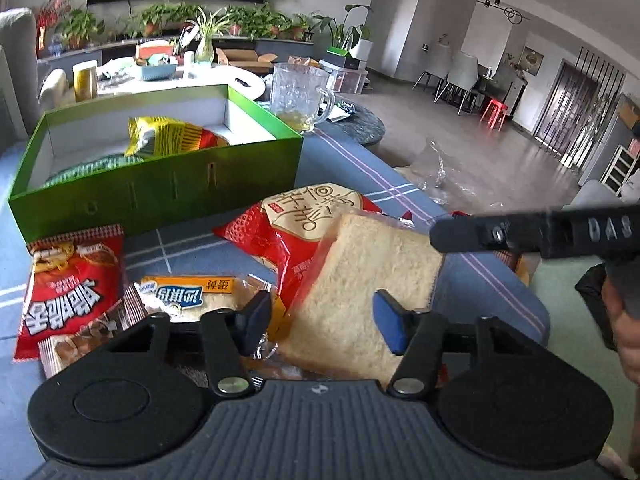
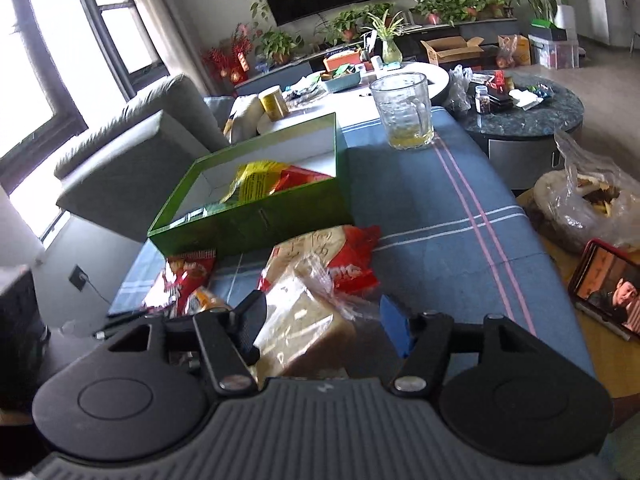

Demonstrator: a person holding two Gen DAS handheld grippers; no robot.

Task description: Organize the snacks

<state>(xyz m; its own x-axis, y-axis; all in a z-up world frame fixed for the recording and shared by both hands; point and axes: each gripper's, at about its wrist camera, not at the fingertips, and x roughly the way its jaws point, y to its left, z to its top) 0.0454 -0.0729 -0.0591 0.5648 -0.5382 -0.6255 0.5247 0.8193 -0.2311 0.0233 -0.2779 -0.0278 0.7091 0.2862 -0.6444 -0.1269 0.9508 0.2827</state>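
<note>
L wrist: my view looks down-fwd, close over bread pack (image 1: 360, 280).
R wrist: same, from its right.
Shared: green box (image 1: 160, 188), bread.

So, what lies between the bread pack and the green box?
A red snack bag lies there, partly under the bread pack and short of the green box; both views show it.

The right gripper (image 2: 326, 330) points down at a wrapped bread slice (image 2: 304, 328) that sits between its fingers, the black finger (image 2: 252, 326) against the wrapper's left side and the blue finger (image 2: 396, 330) just beside its right. Behind the bread lies a red packet (image 2: 348, 252), with another red snack bag (image 2: 188, 280) to its left. Further back on the blue tablecloth (image 2: 432, 200) stand an open green box (image 2: 256, 220) holding a yellow bag (image 2: 256, 180) and a glass mug (image 2: 404, 110).
</note>
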